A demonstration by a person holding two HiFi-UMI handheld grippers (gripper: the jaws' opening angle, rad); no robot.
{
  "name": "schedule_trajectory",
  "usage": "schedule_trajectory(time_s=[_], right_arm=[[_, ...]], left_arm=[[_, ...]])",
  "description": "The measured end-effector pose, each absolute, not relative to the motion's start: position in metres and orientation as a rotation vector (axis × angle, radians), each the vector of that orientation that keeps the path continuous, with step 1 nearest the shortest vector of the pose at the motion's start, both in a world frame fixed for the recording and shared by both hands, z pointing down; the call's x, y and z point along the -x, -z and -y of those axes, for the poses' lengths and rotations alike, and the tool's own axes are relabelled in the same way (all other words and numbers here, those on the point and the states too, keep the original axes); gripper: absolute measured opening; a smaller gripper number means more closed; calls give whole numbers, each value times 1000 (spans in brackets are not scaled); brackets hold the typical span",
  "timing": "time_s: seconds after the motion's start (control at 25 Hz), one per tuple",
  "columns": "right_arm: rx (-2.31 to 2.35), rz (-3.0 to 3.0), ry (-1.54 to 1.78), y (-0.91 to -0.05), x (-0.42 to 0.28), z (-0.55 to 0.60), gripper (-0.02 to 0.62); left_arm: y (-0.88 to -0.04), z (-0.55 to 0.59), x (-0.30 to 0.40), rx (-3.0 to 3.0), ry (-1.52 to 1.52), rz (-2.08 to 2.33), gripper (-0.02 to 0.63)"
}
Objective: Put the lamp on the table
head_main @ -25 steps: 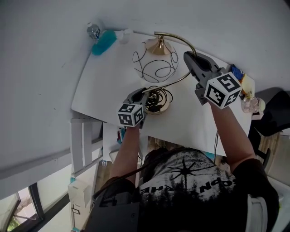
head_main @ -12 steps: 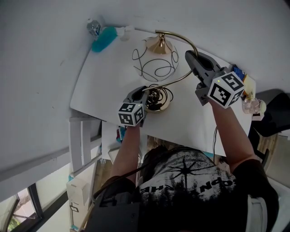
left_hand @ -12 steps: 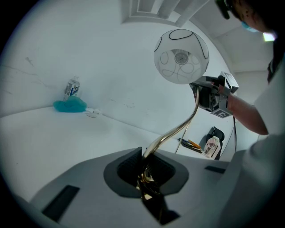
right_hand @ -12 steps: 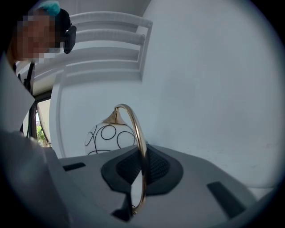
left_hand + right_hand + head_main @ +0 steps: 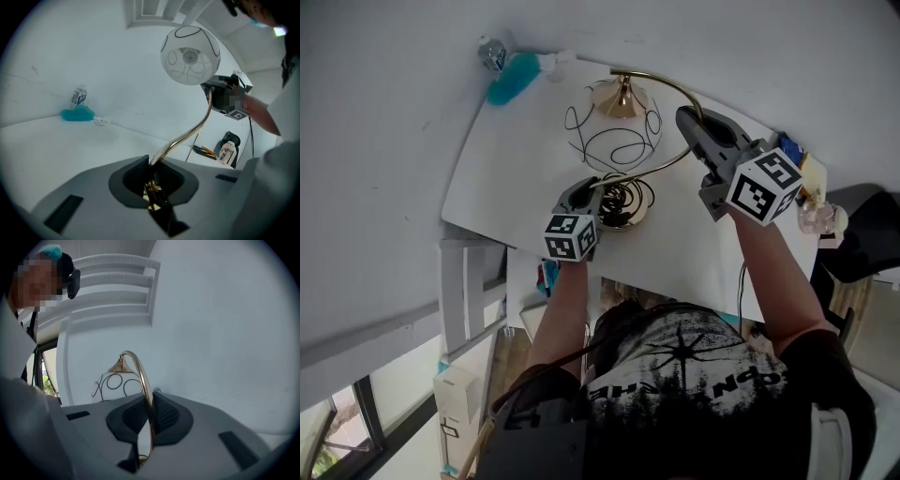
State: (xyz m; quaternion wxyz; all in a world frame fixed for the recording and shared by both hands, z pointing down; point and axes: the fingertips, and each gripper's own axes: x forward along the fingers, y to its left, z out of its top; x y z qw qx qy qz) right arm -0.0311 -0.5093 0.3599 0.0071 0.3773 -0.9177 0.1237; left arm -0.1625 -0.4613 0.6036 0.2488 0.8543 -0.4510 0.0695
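The lamp has a white globe shade (image 5: pixel 614 131) with black swirls, a curved gold neck (image 5: pixel 670 86) and a gold base (image 5: pixel 623 208) wrapped in black cord. The base is low over the white table (image 5: pixel 516 169); I cannot tell whether it touches. My left gripper (image 5: pixel 589 192) is shut on the bottom of the neck (image 5: pixel 192 131), just above the base. My right gripper (image 5: pixel 689 120) is shut on the upper arc of the neck (image 5: pixel 143 376). The shade (image 5: pixel 190 55) hangs above the left gripper (image 5: pixel 152 176), and the shade (image 5: pixel 117 385) shows beyond the right gripper (image 5: pixel 151 416).
A teal fluffy item (image 5: pixel 514 80) and a small bottle (image 5: pixel 493 56) lie at the table's far corner by the wall. Small clutter (image 5: pixel 806 178) and a glass item (image 5: pixel 820 217) sit at the right edge. A white slatted frame (image 5: pixel 469 291) stands beside the table's left.
The shade has swung slightly left and away in the head view as the right gripper rolled a little. Both grippers keep their hold and stay in place.
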Motion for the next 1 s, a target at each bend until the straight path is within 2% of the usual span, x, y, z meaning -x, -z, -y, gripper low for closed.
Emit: schedule_trajectory(time_s=[0.64,0.88,1.0], right_arm=[[-1155,2872,-387,-359,37,503,20],[-1172,2875,-368,-359,43,486,20],[-1177,2879,-342,-360,50,473,20]], left_arm=[[-607,454,167,-2387,-353,1336,38],[-609,434,181,-2382,-358,1358,92],[-609,417,188,-2400,-363,1363,94]])
